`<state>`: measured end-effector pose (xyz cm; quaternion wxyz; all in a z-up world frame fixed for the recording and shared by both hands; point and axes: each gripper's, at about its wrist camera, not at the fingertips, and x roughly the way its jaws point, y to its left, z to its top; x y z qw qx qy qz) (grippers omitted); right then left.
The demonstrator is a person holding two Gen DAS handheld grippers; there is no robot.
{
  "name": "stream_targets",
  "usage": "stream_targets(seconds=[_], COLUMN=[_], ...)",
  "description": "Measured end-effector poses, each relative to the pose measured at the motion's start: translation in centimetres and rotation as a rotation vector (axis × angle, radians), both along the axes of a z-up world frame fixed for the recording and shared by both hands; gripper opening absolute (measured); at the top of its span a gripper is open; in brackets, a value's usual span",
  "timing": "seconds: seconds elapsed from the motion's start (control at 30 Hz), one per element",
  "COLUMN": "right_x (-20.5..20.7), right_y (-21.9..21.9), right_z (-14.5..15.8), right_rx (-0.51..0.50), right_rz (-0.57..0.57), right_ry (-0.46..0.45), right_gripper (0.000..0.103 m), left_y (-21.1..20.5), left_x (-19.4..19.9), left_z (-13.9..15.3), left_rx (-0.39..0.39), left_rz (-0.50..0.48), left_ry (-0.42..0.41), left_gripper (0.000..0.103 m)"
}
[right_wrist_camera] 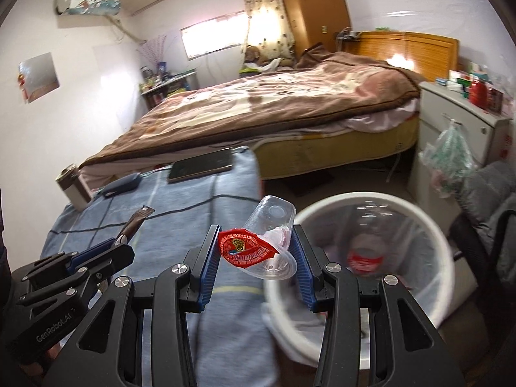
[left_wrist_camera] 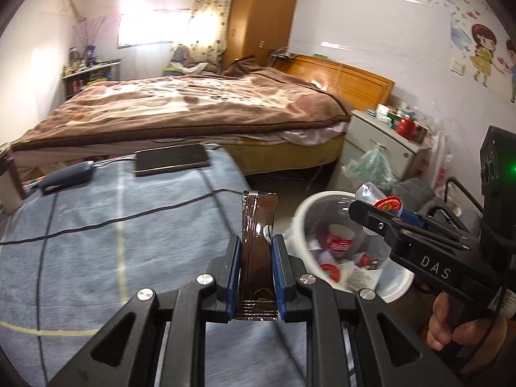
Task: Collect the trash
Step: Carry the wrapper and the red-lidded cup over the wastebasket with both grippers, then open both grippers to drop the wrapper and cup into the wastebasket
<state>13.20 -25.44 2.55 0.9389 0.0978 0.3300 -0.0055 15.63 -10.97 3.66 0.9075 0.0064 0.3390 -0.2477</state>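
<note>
Left wrist: left tool [left_wrist_camera: 256,277] clamps brown sachet [left_wrist_camera: 256,242], pointing forward.

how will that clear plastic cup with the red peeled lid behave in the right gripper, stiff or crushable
Probably crushable: the clear cup looks thin-walled, and its rim seems bent between the right gripper fingers. Likely very light, as it appears empty. The red foil lid hangs curled and loose, so it may flap or catch on the white bin.

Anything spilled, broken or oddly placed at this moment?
Nothing spilled. The clear plastic cup in the right gripper lies tilted, its red foil lid half peeled. The left gripper holds a brown sachet.
</note>
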Motion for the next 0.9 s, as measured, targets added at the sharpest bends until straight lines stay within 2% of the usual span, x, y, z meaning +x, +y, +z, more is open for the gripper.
stream_targets(seconds=[0.23,0.5,0.67,0.9], right_x=[-1.7,-2.6,-3.0,-3.0], right_y=[-4.7,-8.0,-9.6,-10.7], right_z=[0.2,-0.6,-1.2,-2.9], right_rx=[-0.011,-0.022,-0.02,-0.02], right_rz=[-0.077,-0.132,-0.149,-0.146], right_ry=[0.003,0.027,0.043,0.098], right_gripper=[0.045,0.045,0.045,0.045], left_y=[-5.7,-10.7,-12.8,-14.3], left_x=[-0.7,-1.4,-1.9,-2.0], left_z=[-0.1,-0.8,-1.4,-2.8], left_rx=[0.003,0.012,0.029,0.05], left_rz=[-0.095,-0.153,-0.182,-0.169], left_ry=[0.008,0.03,0.038,0.064], left_gripper=[0.02,0.02,0.021,0.021])
